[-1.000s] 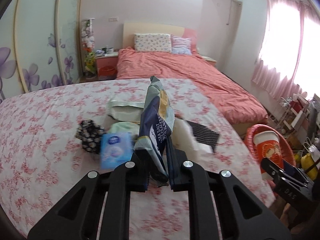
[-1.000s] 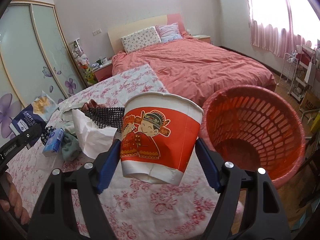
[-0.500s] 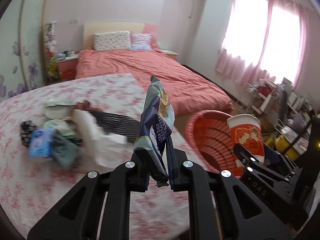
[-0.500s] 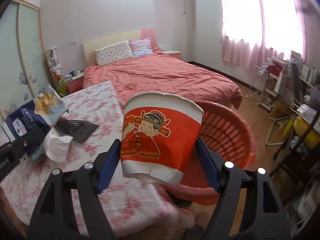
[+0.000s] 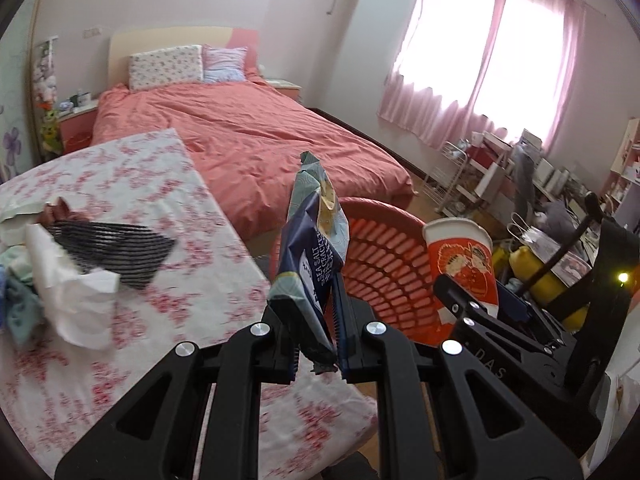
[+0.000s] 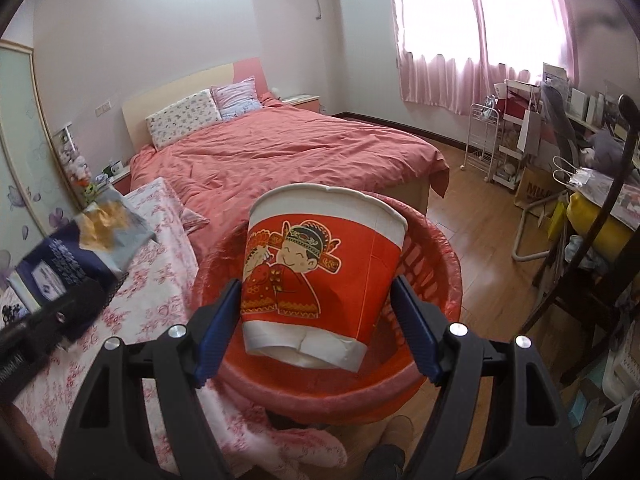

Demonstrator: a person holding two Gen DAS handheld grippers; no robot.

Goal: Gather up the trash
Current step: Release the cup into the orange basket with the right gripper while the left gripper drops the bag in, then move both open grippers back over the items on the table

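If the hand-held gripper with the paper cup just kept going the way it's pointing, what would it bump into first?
Most likely the red laundry-style basket. The right hand-held gripper, clamped on the paper cup, aims down into the basket's open mouth, so the cup would probably meet the basket's inside first. Depth is hard to judge through this lens.

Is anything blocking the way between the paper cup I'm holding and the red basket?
Nothing visible does. The paper cup, clamped in the right gripper, hangs right in front of the open mouth of the red basket, with no object between them.
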